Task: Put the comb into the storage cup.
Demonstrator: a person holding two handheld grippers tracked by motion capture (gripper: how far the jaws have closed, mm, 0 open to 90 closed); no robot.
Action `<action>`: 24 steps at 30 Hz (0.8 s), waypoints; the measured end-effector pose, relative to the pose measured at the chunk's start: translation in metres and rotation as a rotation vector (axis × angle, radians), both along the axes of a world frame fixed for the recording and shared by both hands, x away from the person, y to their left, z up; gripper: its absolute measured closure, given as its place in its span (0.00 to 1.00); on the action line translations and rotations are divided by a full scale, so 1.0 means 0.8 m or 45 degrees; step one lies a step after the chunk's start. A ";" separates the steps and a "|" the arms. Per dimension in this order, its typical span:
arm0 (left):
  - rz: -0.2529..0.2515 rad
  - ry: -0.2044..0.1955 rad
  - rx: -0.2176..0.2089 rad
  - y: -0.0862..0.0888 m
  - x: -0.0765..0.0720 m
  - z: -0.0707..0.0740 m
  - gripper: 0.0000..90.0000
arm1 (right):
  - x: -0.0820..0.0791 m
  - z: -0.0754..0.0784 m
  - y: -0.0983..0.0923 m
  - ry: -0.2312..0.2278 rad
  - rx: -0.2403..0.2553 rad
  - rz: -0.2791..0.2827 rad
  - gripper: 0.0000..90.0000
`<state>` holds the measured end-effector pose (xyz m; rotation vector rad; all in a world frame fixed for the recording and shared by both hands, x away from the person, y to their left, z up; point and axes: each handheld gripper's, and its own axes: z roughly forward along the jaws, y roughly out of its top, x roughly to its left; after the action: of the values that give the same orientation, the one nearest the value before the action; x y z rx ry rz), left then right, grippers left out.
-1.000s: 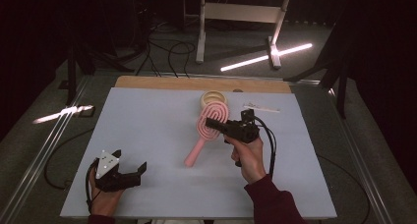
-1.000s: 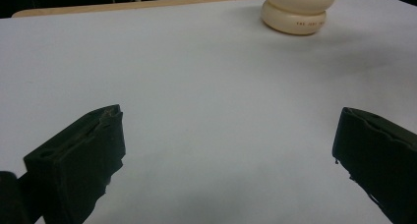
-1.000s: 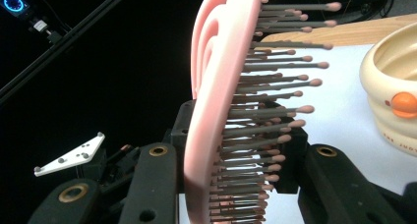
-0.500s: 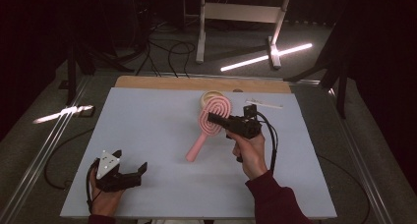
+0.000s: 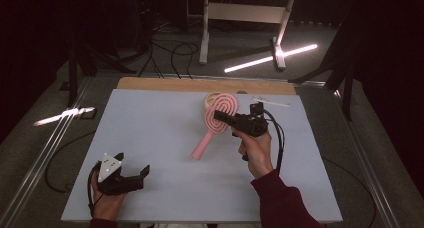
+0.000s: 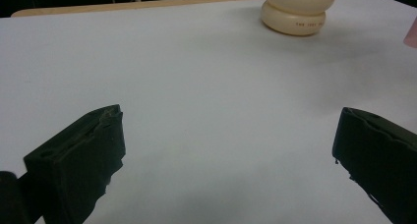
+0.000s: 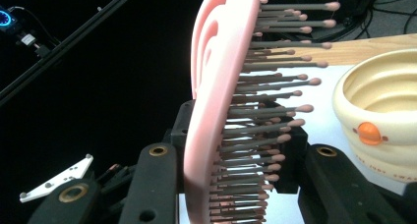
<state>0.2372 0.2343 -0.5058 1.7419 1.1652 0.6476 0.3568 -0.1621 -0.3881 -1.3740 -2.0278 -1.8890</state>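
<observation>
Right hand-held gripper (image 5: pixel 220 116) clamps the pink hairbrush (image 5: pixel 216 125); left hand-held gripper (image 5: pixel 131 175) open. Brush could knock the cream bowl (image 5: pixel 209 100) just beyond.

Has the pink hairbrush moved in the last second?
Yes. The pink hairbrush, held in the right gripper, has shifted slightly toward the table's far edge, its head now overlapping the cream bowl more.

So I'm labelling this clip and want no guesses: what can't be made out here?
- Cream bowl: high view, mostly behind the pink hairbrush; its inside can't be seen.
- Right tool: the pads' contact on the brush head is blocked by bristles in the right gripper view.
- Bowl's printed lettering: left gripper view, too small to read.
- Small white item: high view, too small to identify.
</observation>
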 end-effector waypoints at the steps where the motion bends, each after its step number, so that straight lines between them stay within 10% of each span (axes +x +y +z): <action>1: 0.000 0.000 0.001 0.000 0.000 0.000 0.00 | 0.001 0.001 0.000 -0.002 0.002 -0.002 0.70; 24: 0.001 0.000 -0.005 0.001 0.000 0.000 0.00 | 0.016 0.018 -0.020 -0.017 -0.001 -0.055 0.71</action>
<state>0.2371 0.2347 -0.5057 1.7386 1.1662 0.6456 0.3700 -0.1780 -0.3741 -1.4210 -2.0216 -1.9197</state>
